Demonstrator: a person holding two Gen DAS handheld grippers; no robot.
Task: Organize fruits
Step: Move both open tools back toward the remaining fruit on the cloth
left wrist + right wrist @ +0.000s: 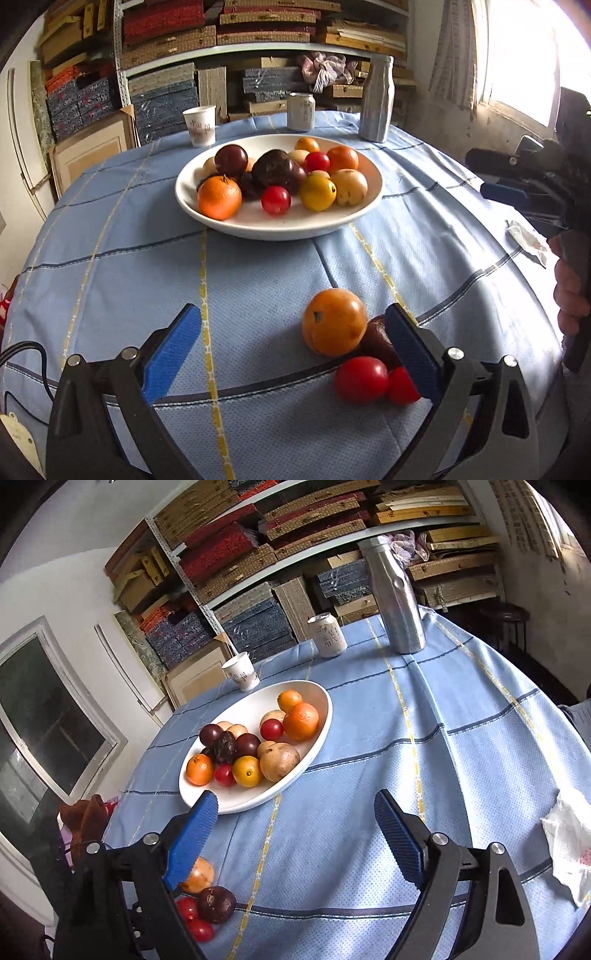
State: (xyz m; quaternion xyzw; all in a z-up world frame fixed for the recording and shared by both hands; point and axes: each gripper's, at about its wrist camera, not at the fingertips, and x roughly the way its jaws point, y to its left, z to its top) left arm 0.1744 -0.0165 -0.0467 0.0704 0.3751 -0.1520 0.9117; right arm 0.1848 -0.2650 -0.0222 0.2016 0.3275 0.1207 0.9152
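Fruit is sitting heaped in the white bowl (207,206), evidently the collection point, while four strays are lying on the tablecloth (110,266): an orange (334,322), a dark plum (376,341) and two tomatoes (361,379). The left gripper (291,354) is angling down, jaws wide and empty, the orange lying between them.

Strays are showing low on the left, beyond the right gripper (295,843), which is tilting down over bare cloth, jaws wide, holding nothing.
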